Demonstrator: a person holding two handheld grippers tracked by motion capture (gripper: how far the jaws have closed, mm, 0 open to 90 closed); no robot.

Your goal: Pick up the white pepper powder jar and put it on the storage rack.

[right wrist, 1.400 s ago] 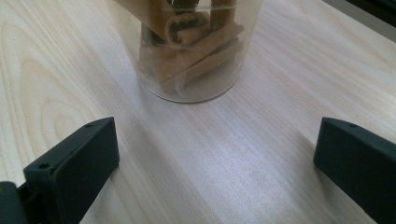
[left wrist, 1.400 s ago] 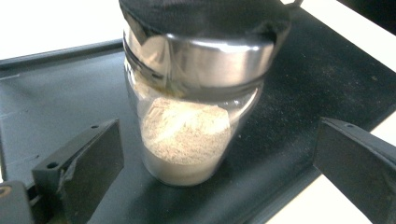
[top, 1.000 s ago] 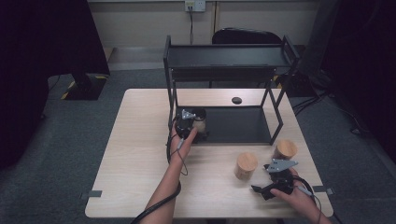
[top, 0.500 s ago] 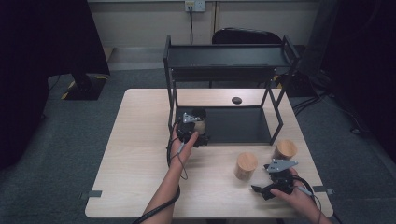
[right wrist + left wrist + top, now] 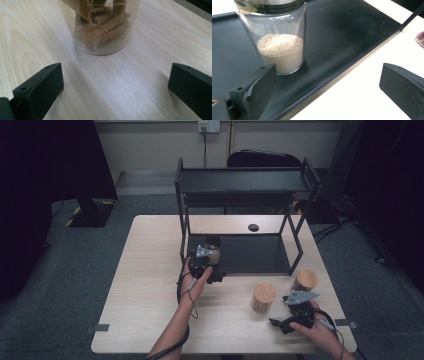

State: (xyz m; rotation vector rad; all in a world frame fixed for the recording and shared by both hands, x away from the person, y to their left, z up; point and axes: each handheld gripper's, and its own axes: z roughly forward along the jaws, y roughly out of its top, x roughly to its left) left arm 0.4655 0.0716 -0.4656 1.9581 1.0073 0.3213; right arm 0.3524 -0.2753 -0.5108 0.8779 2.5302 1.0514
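Here the table (image 5: 150, 285) carries a black rack (image 5: 245, 185), whose bottom shelf (image 5: 342, 37) holds a glass jar of pale powder (image 5: 279, 47) just ahead of the left claw (image 5: 327, 85), spread wide and empty. The right claw (image 5: 115, 87), equally wide, faces a cinnamon-stick jar (image 5: 105, 27) standing near it, untouched.

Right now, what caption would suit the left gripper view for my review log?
Open left gripper facing a glass jar of pale powder standing on the black shelf tray.
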